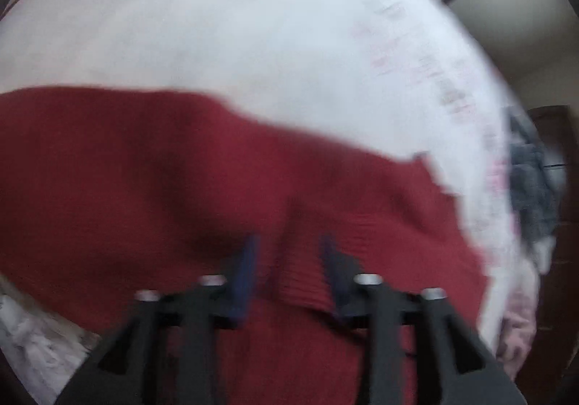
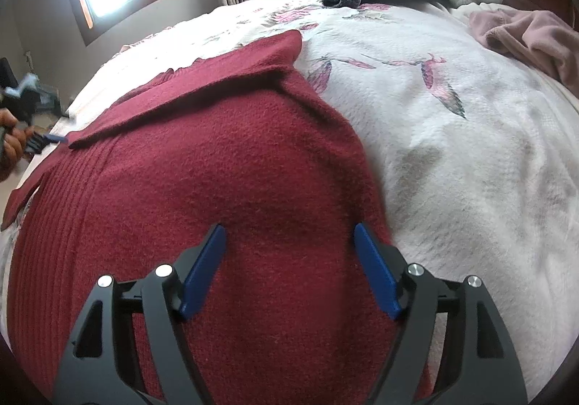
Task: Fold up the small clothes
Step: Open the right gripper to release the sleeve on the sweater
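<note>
— What does the right-hand matte black plastic two-finger gripper (image 2: 289, 242) look like?

— Two flat royal-blue rectangular finger pads (image 2: 202, 271), each bolted to a black arm with triangular cut-outs. Four round silver screw heads sit across the frame, from nine o'clock to three o'clock of the pads.

— And the left-hand black plastic two-finger gripper (image 1: 287, 253)?

— Same build, but blurred: dark blue tapered pads (image 1: 244, 278), black arms, four silvery screw heads in a row.

— Anything of the person?

— At the nine o'clock edge of the right wrist view, a hand (image 2: 11, 144) shows; no sleeve can be made out.
</note>
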The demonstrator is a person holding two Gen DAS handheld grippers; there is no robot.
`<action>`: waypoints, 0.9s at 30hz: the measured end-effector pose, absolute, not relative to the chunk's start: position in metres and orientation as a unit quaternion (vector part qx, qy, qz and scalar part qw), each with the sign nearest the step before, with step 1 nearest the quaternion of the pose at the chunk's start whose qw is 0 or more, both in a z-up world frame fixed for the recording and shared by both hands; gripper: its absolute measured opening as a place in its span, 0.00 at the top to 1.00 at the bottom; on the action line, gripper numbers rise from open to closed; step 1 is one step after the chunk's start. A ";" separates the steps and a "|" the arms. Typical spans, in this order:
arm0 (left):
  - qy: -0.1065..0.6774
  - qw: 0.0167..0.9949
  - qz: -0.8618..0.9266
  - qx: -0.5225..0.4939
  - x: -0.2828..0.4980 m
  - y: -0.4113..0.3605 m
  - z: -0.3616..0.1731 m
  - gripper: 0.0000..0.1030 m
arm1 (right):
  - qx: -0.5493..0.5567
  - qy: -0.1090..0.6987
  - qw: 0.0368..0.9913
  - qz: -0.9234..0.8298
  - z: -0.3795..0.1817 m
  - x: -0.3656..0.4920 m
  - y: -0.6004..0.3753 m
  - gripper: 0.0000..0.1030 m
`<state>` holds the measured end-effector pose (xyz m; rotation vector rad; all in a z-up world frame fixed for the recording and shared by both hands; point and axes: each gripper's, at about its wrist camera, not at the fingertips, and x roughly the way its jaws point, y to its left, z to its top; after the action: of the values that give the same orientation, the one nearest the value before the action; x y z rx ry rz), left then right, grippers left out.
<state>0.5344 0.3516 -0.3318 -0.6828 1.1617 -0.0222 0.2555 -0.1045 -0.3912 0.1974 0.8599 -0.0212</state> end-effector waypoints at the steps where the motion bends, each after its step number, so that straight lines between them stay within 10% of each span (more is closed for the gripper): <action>1: 0.541 0.777 -0.038 -0.320 0.536 0.341 -0.332 0.52 | 0.095 0.416 0.904 -0.010 -0.391 0.256 -0.105 0.28; 6: 0.585 0.751 -0.071 -0.297 0.551 0.306 -0.367 0.53 | 0.096 0.416 0.904 -0.010 -0.391 0.256 -0.105 0.28; 12: 0.591 0.737 -0.044 -0.325 0.536 0.339 -0.377 0.77 | 0.094 0.417 0.904 -0.008 -0.393 0.256 -0.104 0.26; 17: 0.544 0.756 -0.016 -0.363 0.497 0.417 -0.343 0.45 | 0.094 0.417 0.904 -0.009 -0.392 0.255 -0.103 0.26; 27: 0.423 0.749 0.135 -0.491 0.338 0.643 -0.323 0.35 | 0.071 0.426 0.902 -0.013 -0.392 0.255 -0.096 0.20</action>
<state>0.3380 0.6435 -0.3227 -1.0732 0.9252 0.2947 0.2547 -0.0964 -0.3918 0.1467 0.8800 -0.0275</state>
